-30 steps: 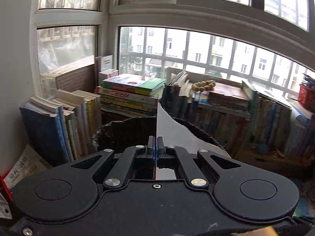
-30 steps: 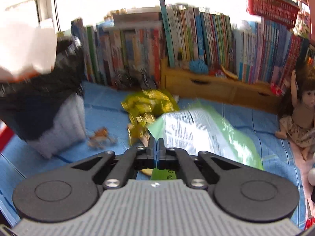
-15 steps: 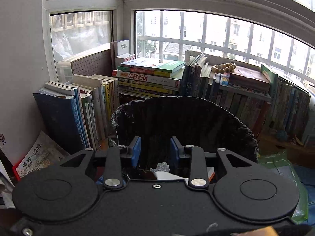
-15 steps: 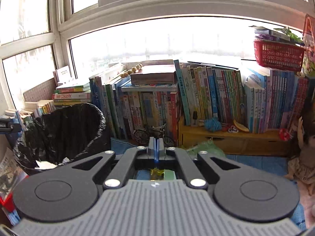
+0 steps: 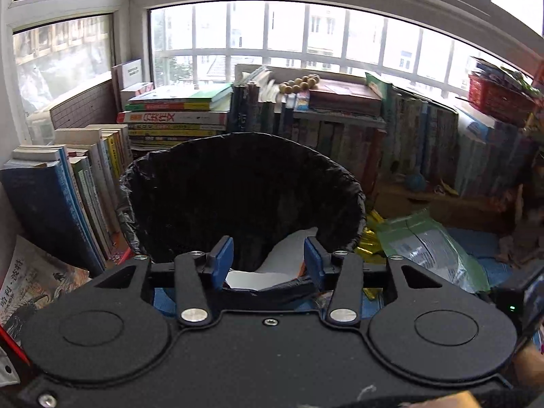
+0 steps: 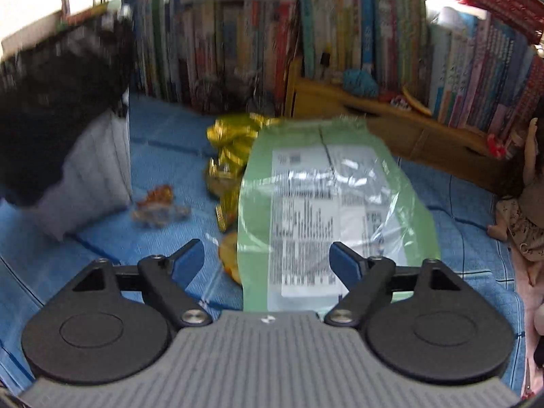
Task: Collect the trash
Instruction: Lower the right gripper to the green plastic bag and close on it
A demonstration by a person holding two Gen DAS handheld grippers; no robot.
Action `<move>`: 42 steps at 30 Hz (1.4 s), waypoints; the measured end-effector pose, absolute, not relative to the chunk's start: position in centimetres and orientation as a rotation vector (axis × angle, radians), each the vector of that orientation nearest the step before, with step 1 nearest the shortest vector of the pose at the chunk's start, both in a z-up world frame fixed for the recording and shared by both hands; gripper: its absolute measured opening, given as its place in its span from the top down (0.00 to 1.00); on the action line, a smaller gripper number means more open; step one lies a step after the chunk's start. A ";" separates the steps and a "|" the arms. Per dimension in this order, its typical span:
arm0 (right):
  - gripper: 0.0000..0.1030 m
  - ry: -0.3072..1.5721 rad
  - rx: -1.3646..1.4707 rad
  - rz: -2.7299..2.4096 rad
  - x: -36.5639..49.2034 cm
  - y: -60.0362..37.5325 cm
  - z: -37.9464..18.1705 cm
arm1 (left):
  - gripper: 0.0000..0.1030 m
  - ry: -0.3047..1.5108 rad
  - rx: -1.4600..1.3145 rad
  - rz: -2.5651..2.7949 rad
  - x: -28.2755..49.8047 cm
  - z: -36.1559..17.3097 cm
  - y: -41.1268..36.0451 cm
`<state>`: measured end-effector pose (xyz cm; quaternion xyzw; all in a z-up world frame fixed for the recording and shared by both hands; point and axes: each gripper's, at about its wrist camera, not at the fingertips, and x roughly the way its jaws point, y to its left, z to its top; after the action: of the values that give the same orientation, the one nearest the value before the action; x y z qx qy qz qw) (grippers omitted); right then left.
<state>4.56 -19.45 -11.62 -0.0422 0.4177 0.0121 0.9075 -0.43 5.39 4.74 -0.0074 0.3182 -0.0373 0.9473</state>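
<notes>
A bin lined with a black bag (image 5: 238, 183) stands in front of my left gripper (image 5: 268, 261), which is open over its near rim. White paper (image 5: 285, 258) lies inside the bin. My right gripper (image 6: 267, 260) is open just above a green plastic wrapper (image 6: 326, 197) lying flat on the blue mat (image 6: 163, 142); the wrapper (image 5: 428, 244) also shows to the right of the bin. Crumpled gold foil (image 6: 234, 149) lies beside the wrapper, and a small orange scrap (image 6: 158, 200) sits near the bin (image 6: 57, 108).
Rows and stacks of books (image 5: 176, 115) line the window sill behind the bin. A wooden box (image 6: 391, 125) and more books (image 6: 476, 64) stand at the back right. A doll (image 6: 523, 204) lies at the mat's right edge. A red basket (image 5: 499, 98) sits on the books.
My left gripper opened and dropped the white paper into the bin, then drew back. My right gripper, shut before, swung down to the mat and now stands open over the green wrapper.
</notes>
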 end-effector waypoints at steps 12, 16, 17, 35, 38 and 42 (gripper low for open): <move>0.01 0.952 -0.311 -0.041 8.4 -17.1 -18.4 | 0.62 0.714 0.149 -0.144 0.3 2.4 2.5; 0.52 0.920 -0.273 -0.073 8.5 -17.6 -17.5 | 0.75 0.738 0.123 -0.135 0.9 1.7 2.7; 0.78 0.907 -0.259 -0.091 8.3 -17.8 -17.0 | 0.74 0.736 0.119 -0.135 1.0 1.7 2.7; 0.97 0.595 0.133 0.067 7.8 -21.3 -0.1 | 0.74 0.706 0.083 -0.143 0.9 1.5 3.3; 0.97 0.580 0.250 0.128 8.8 -21.5 2.4 | 0.74 0.705 0.061 -0.142 1.0 1.5 3.5; 0.67 0.612 0.199 0.121 10.3 -20.9 3.4 | 0.74 0.705 0.028 -0.141 1.1 1.5 3.9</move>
<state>10.33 -20.92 3.37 0.0979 0.3008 0.0595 0.9468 1.12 3.92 1.52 0.0138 0.3451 -0.0688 0.9359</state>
